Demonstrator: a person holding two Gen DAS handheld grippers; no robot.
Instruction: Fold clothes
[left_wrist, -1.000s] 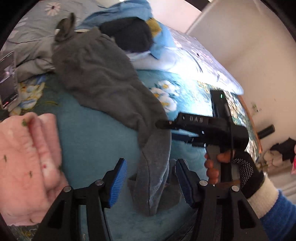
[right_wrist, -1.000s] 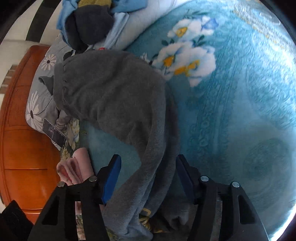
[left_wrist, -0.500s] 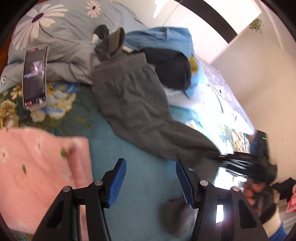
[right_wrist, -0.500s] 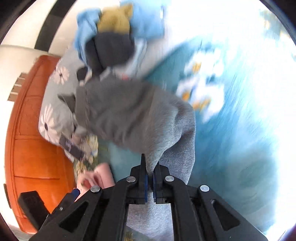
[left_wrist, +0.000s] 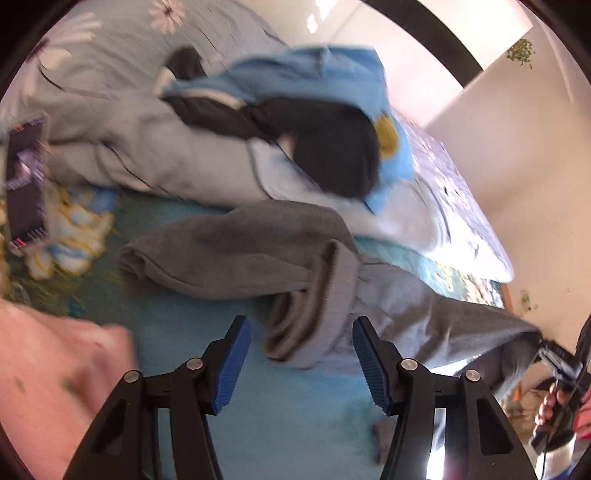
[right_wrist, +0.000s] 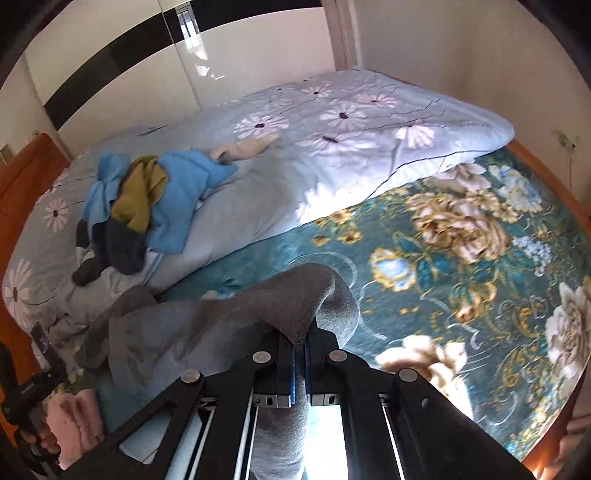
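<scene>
Grey sweatpants (left_wrist: 236, 251) lie across the teal bed sheet, one leg pulled out taut to the right. There my right gripper (left_wrist: 543, 345) holds its end, a hand on its handle. In the right wrist view that gripper (right_wrist: 300, 345) is shut on a raised fold of the sweatpants (right_wrist: 207, 325), which hang away to the left. My left gripper (left_wrist: 301, 365) is open just above the sheet. A bunched ribbed end of the pants sits just beyond the gap between its blue pads (left_wrist: 232, 363), and they do not press on it.
A folded pink garment (left_wrist: 55, 373) lies at the lower left, a phone (left_wrist: 26, 181) beyond it. A pile of blue, black and mustard clothes (right_wrist: 147, 195) rests on the pale flowered quilt (right_wrist: 351, 122). The floral teal sheet (right_wrist: 461, 240) spreads right; a wooden headboard (right_wrist: 22, 173) stands left.
My right gripper shut on a leg of the sweatpants and rose with it, pulling the cloth taut. My left gripper slid across the bed, staying open; the pink garment shifted left in its view.
</scene>
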